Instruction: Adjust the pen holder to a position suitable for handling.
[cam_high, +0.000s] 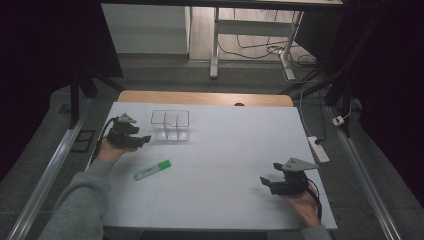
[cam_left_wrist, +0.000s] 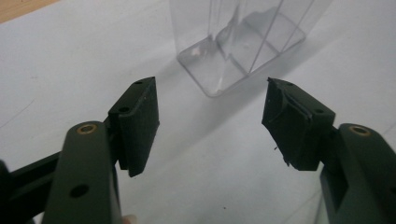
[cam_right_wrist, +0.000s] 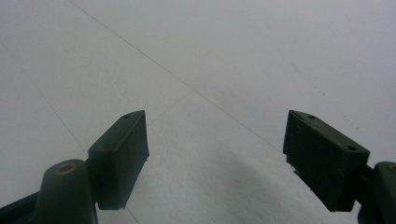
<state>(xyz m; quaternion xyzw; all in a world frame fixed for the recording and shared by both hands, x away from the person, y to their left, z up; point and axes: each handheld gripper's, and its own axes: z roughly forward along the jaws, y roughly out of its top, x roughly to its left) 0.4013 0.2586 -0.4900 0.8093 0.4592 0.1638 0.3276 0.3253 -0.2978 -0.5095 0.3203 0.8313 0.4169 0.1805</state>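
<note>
A green highlighter (cam_high: 152, 170) lies on the white table sheet (cam_high: 220, 165), left of centre. Behind it stands a clear plastic organiser box (cam_high: 170, 125) with inner dividers, empty as far as I can see; it also appears ahead of the jaws in the left gripper view, clear box (cam_left_wrist: 238, 42). My left gripper (cam_high: 145, 139) sits just left of that box, open with nothing between its jaws (cam_left_wrist: 210, 121). My right gripper (cam_high: 264, 181) rests near the table's front right, open over bare sheet (cam_right_wrist: 215, 149).
A power strip (cam_high: 318, 149) and cable lie off the table's right edge. The wooden table edge (cam_high: 205, 98) shows beyond the sheet. Desk legs and cables stand on the floor farther back. Metal rails run along both sides.
</note>
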